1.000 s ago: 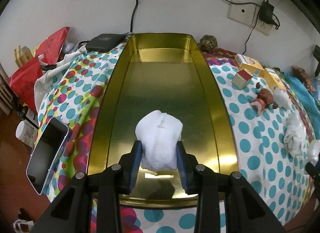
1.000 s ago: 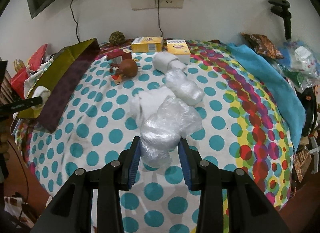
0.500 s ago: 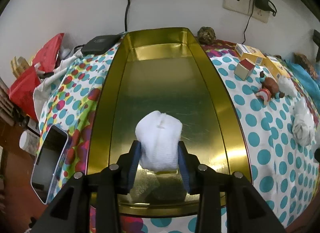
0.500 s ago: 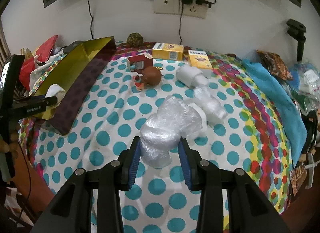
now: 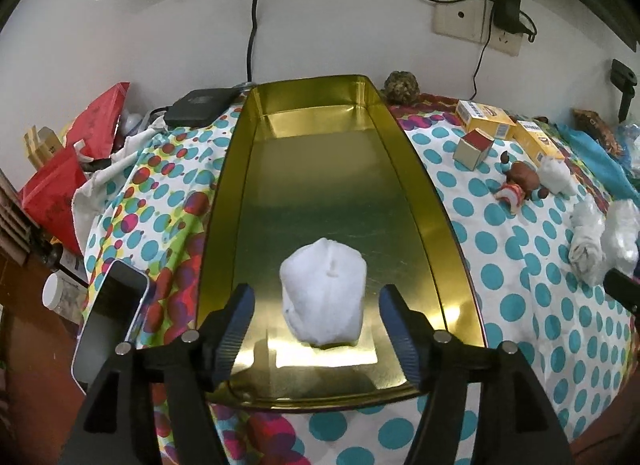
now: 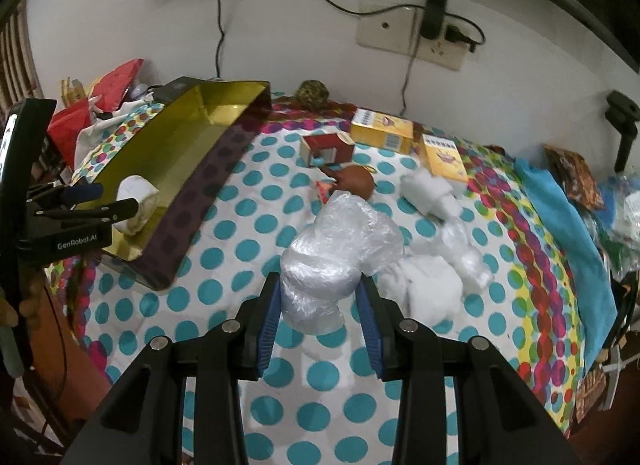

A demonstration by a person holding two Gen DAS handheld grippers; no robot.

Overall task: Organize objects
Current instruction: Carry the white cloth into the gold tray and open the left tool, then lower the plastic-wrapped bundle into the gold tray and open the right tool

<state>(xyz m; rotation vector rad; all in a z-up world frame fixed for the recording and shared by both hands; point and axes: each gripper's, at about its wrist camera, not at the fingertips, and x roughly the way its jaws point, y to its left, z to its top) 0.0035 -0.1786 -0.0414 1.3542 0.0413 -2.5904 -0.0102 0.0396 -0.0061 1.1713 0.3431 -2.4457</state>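
Sock roll dropped in tin, wrapped bundle next

My left tongs have just been opening; their pads now stand clear of the white sock roll, which rests in the gold tin. My right tongs are clenched on a plastic-wrapped bundle, held above the dotted surface. Next, I judge, I carry it over the tin's near wall and let go beside the roll.

A home room: polka-dot tablecloth, wall socket, cluttered household oddments.

White sock roll lying at near end of gold tray; plastic-wrapped bundle hanging above polka-dot cloth.
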